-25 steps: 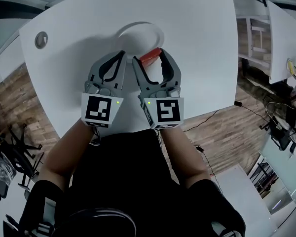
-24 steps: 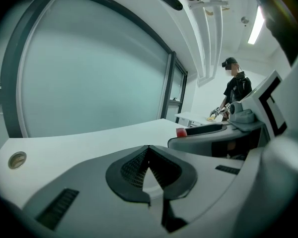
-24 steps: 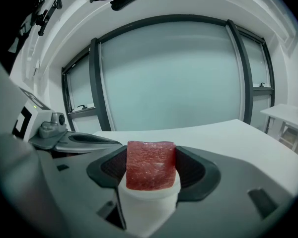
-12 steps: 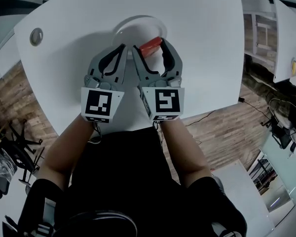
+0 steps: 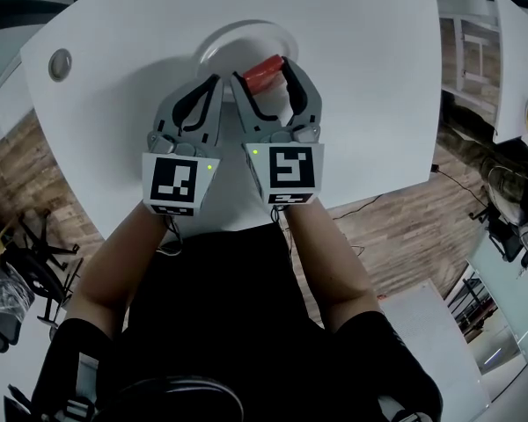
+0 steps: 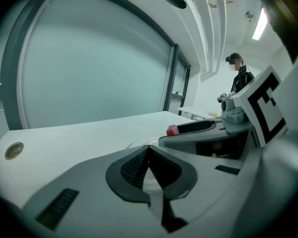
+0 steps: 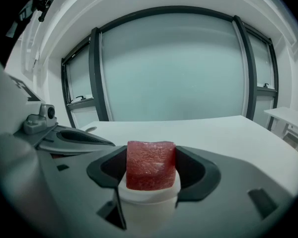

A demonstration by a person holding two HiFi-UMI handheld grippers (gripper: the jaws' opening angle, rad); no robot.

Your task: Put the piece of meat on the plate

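Observation:
A red block of meat (image 5: 264, 71) is clamped between the jaws of my right gripper (image 5: 266, 74), which is shut on it. The meat hangs over the near right part of the white plate (image 5: 222, 41) on the white table. In the right gripper view the meat (image 7: 150, 164) fills the gap between the dark pads. My left gripper (image 5: 216, 83) is just left of the right one, shut and empty, its tip at the plate's near edge. In the left gripper view the tip (image 6: 149, 150) is closed, with the meat (image 6: 172, 130) at the right.
A round metal grommet (image 5: 60, 62) sits in the table's far left corner. The table's edge (image 5: 378, 196) runs close behind the grippers, with wood floor beyond. White shelving (image 5: 475, 51) stands at the right. A person (image 6: 238, 76) stands far back in the room.
Both grippers have moved forward across the table. The meat, held the whole time, has gone from the plate's near rim to over the plate.

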